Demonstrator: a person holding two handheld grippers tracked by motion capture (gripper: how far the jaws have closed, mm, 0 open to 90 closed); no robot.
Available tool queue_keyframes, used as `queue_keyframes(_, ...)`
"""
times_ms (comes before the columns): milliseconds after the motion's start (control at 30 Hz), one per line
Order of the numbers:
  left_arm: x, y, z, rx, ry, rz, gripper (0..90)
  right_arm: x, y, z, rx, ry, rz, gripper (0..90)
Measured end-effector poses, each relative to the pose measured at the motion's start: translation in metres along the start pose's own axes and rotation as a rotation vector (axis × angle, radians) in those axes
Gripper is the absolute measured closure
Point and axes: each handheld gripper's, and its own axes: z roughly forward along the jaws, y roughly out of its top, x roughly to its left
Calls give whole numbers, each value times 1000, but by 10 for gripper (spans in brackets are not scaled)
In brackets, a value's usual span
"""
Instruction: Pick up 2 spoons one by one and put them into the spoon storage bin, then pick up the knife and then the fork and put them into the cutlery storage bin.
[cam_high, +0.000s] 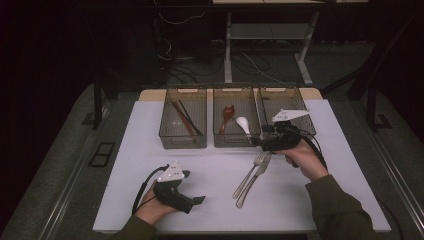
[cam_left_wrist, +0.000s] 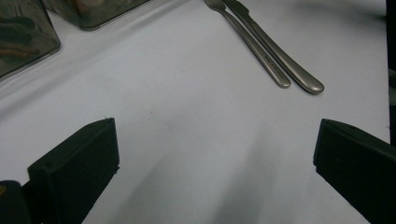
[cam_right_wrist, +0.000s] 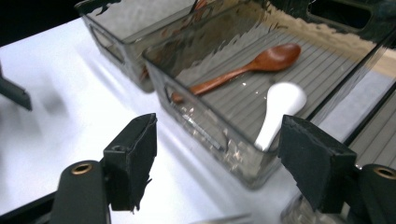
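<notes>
Hovering right hand-held gripper (cam_high: 262, 141), jaws spread, empty, just beyond fork (cam_high: 248, 173) tines; handle runs toward person, left hand-held gripper (cam_high: 196, 199) farther.

The room is dark but the white tabletop (cam_high: 220, 175) is lit from above, with soft shadows, shiny glare on the bins (cam_right_wrist: 219, 135), and blurry close jaws.

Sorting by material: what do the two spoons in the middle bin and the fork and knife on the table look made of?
Brown spoon: likely wood, reddish grain, soft sheen. White spoon: probably glazed ceramic or plastic, smooth and glossy. Fork and knife: apparently stainless steel, brushed grey shine.
</notes>
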Motion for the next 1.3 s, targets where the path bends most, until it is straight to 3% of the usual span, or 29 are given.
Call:
queue_keyframes(200,0,0,-1,1,0,1,0,4,-18,-4,32,3,-4,269)
queue_keyframes(433,0,0,-1,-1,2,2,0,4,-36,-12,46,61,12,258)
queue_keyframes(733,0,0,-1,0,5,3,0,7,-53,-18,78,57,1,580)
queue_keyframes(1033,-1,0,-1,-1,4,3,0,12,-62,-10,154,73,-65,872)
queue_keyframes(1300,0,0,-1,5,3,4,0,17,-64,5,205,80,-102,893)
